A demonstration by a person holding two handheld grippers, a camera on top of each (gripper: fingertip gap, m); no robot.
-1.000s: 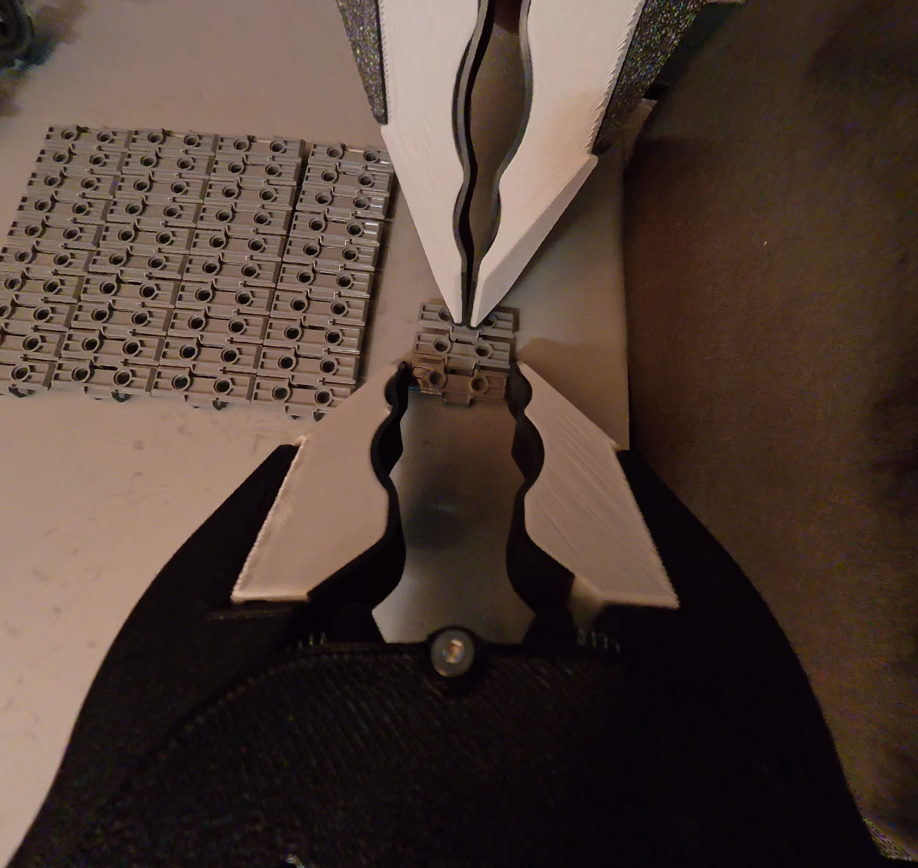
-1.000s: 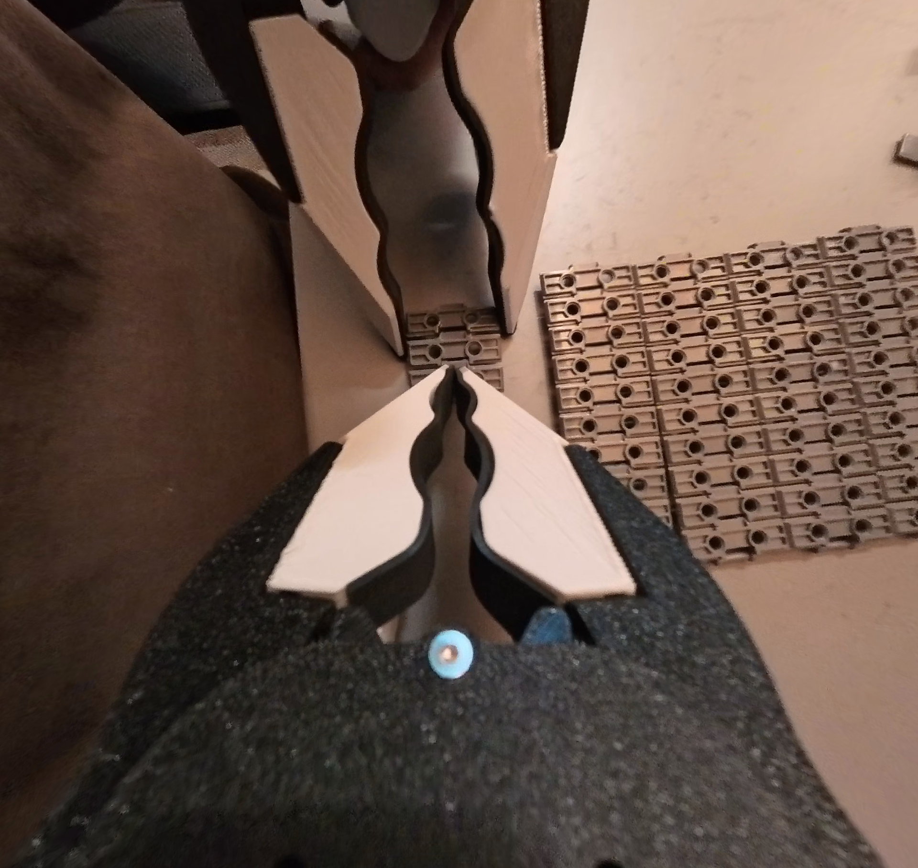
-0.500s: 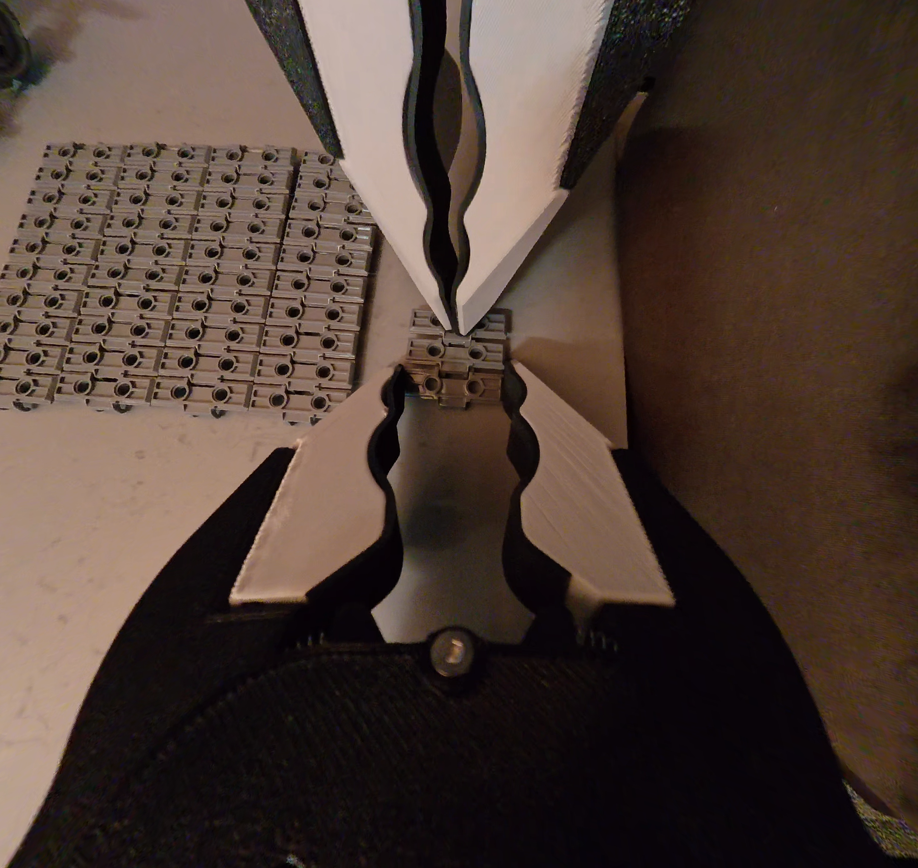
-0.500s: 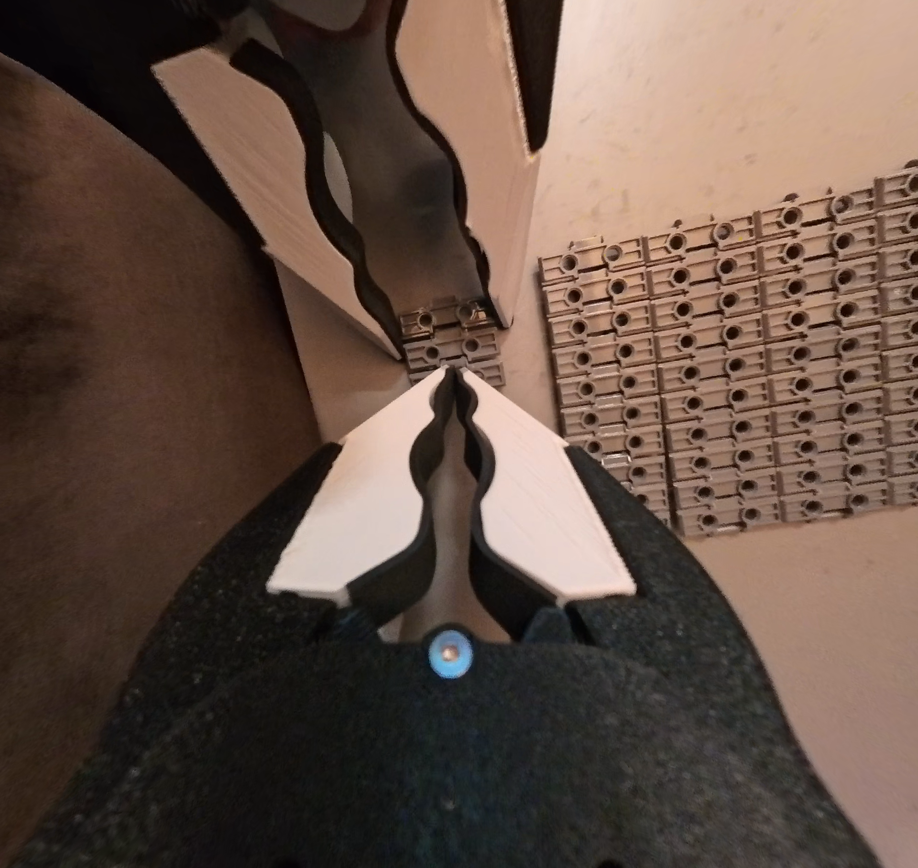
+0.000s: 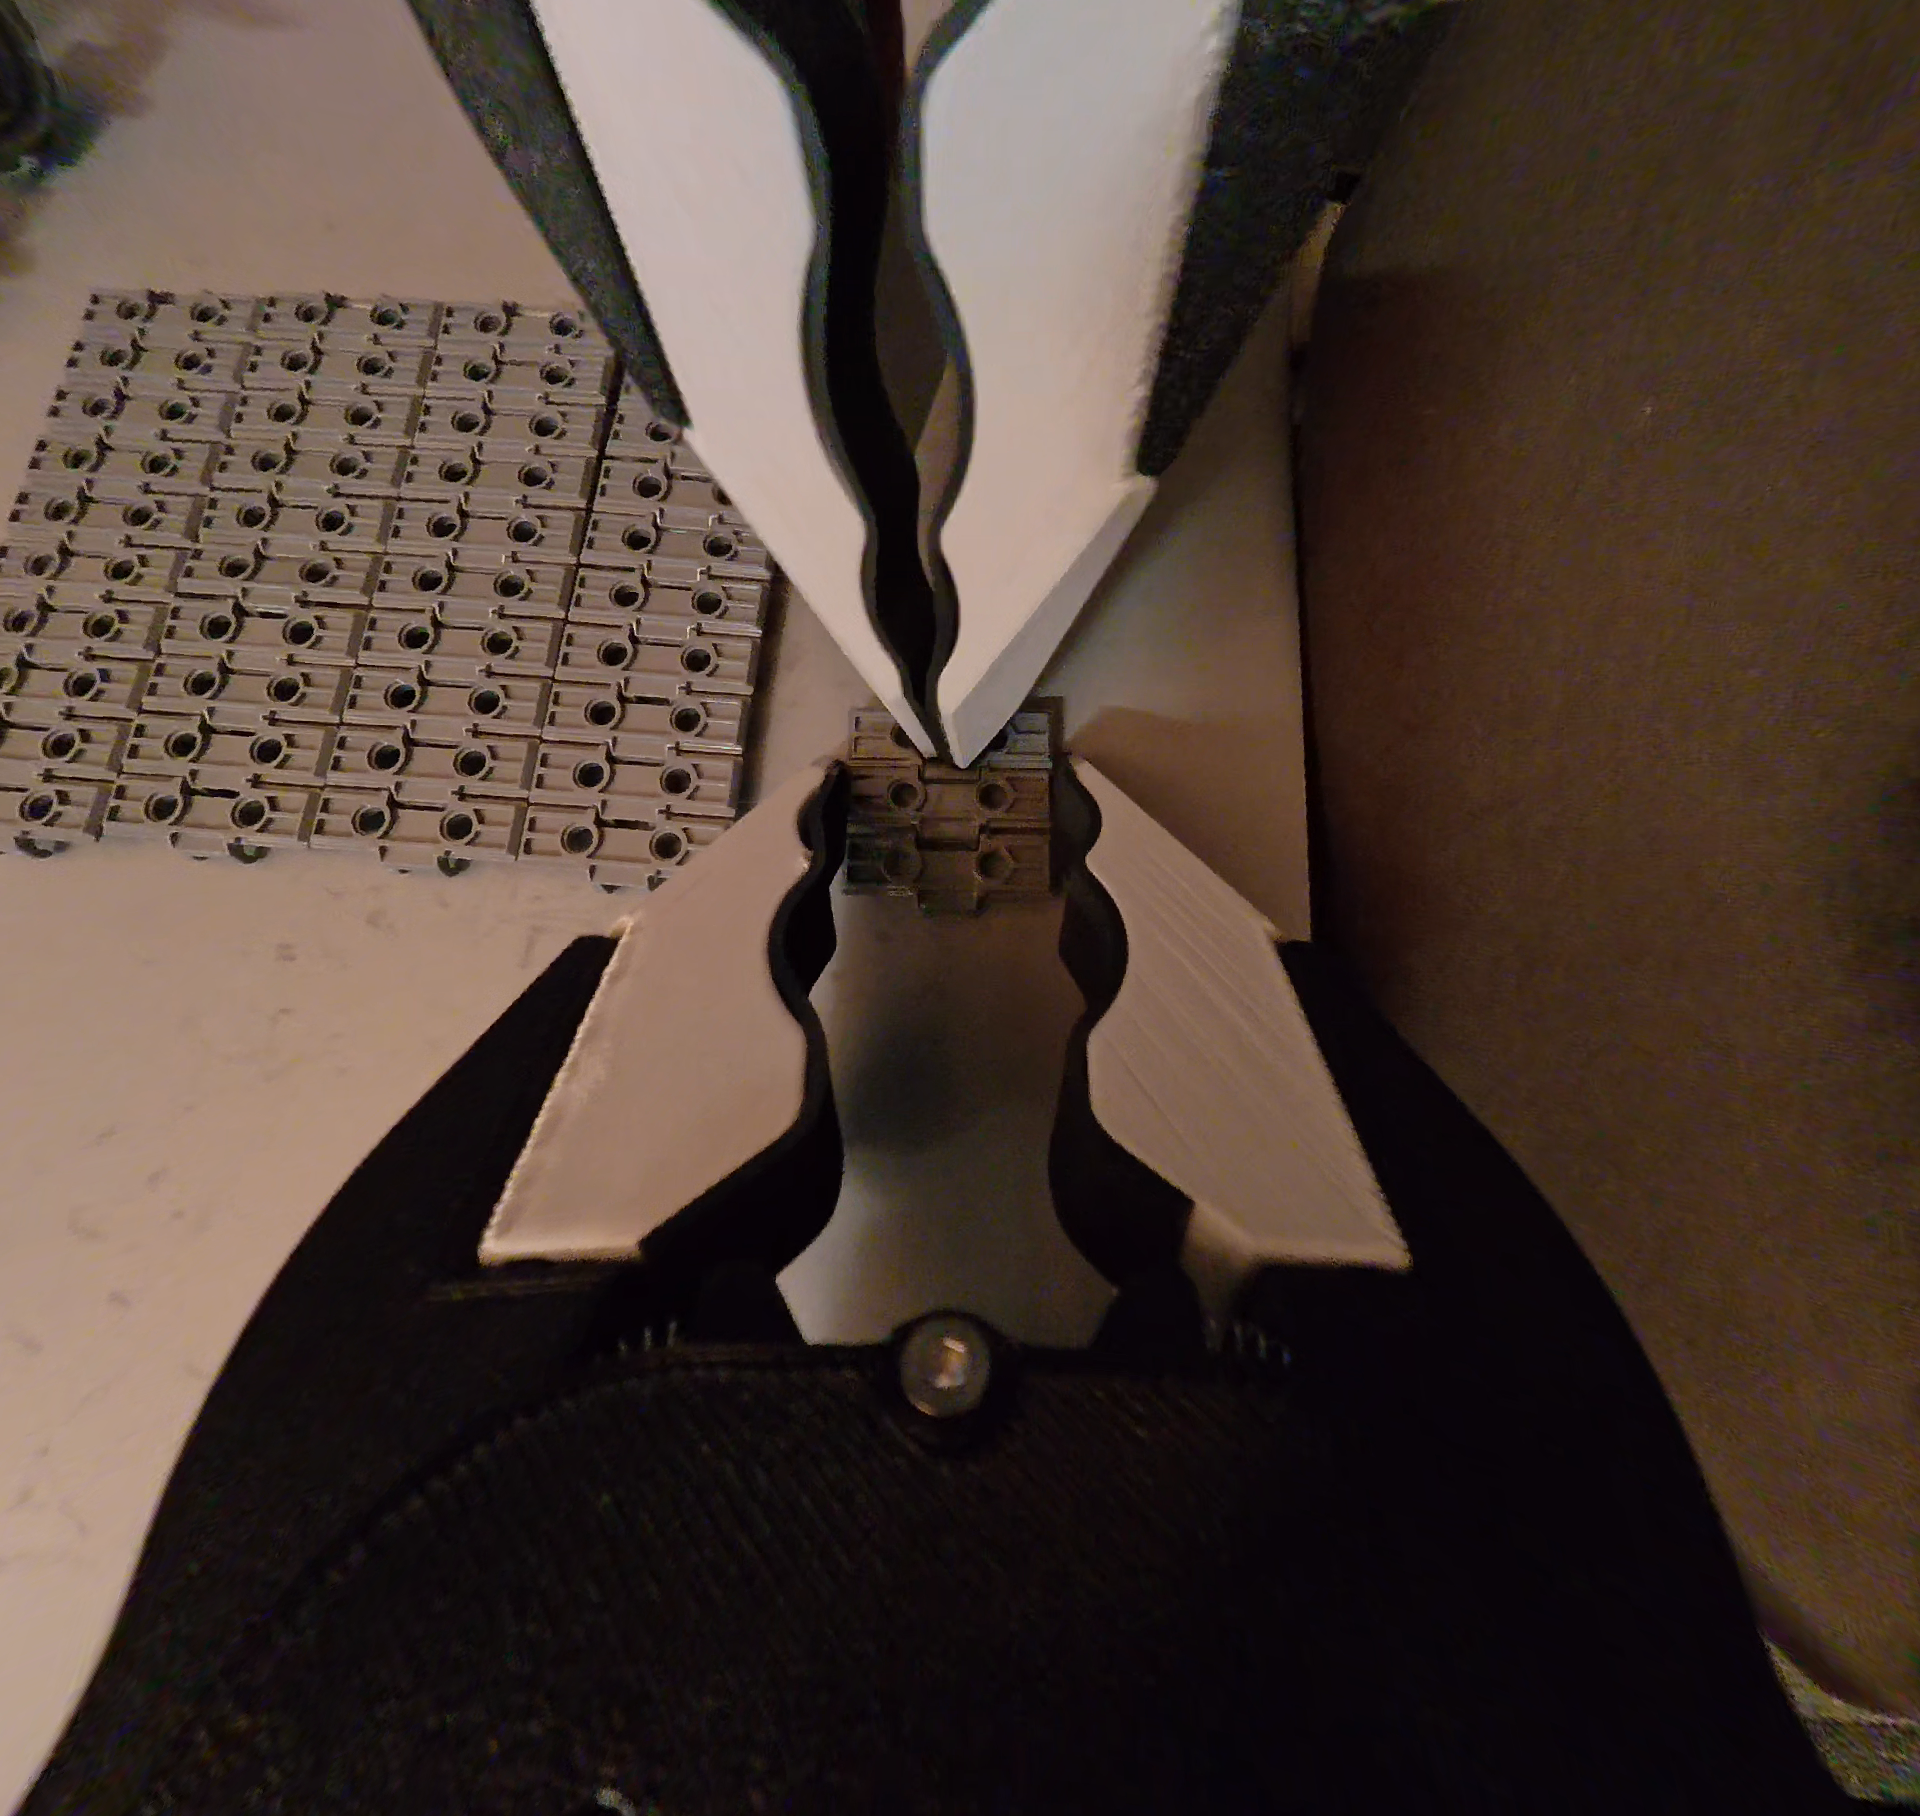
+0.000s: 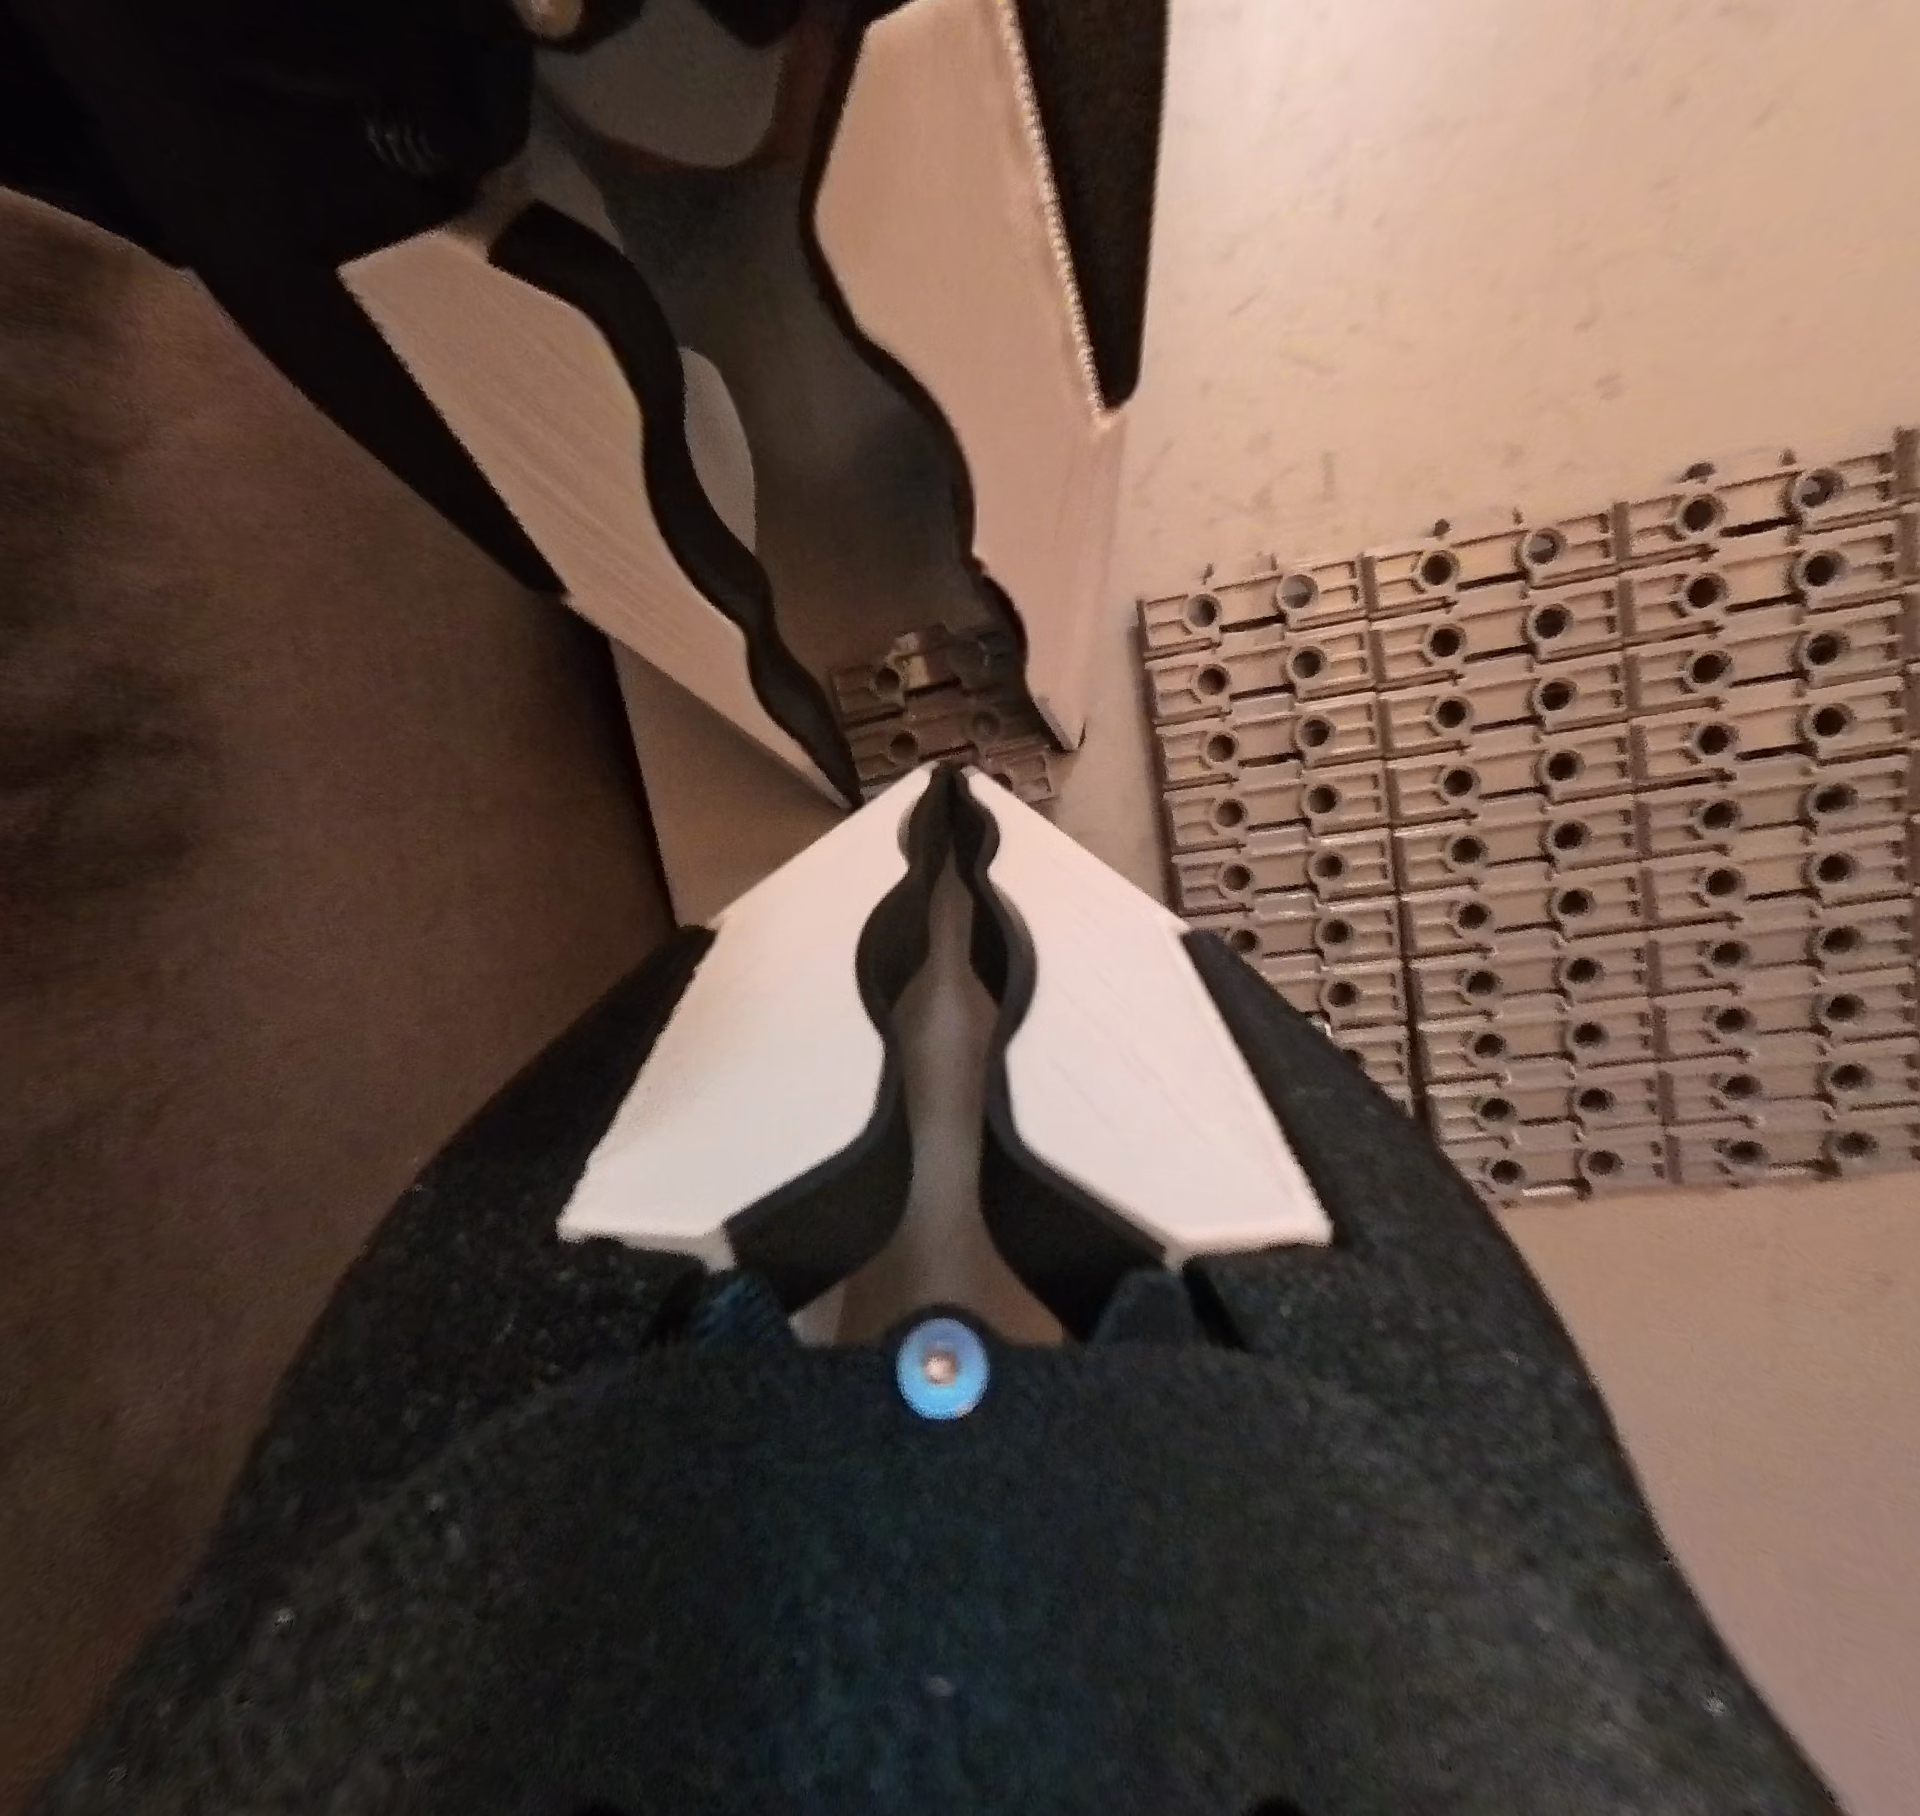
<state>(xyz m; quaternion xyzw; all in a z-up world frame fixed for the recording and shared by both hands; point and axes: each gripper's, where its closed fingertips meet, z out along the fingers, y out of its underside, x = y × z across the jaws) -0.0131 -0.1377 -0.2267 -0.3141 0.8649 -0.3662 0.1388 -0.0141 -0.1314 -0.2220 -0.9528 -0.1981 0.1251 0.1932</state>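
Clamping a small grey block of linked plastic pieces, the left gripper grips its sides; the right gripper, fingertips pressed together, touches its far edge. Beyond lies a large grey mat of identical pieces on the pale tabletop.

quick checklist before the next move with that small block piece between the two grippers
1. Left gripper around the small piece: ok, fingers flank both its sides.
2. Left grip firm: cannot tell, contact is hidden in shadow.
3. Right gripper shut: ok, tips together at the piece's far edge.
4. Right tips actually pinching the piece: cannot tell.
5. Piece apart from the big mat: ok, bare table shows between them.
6. Room on the brown side: not ok, the table edge is close.
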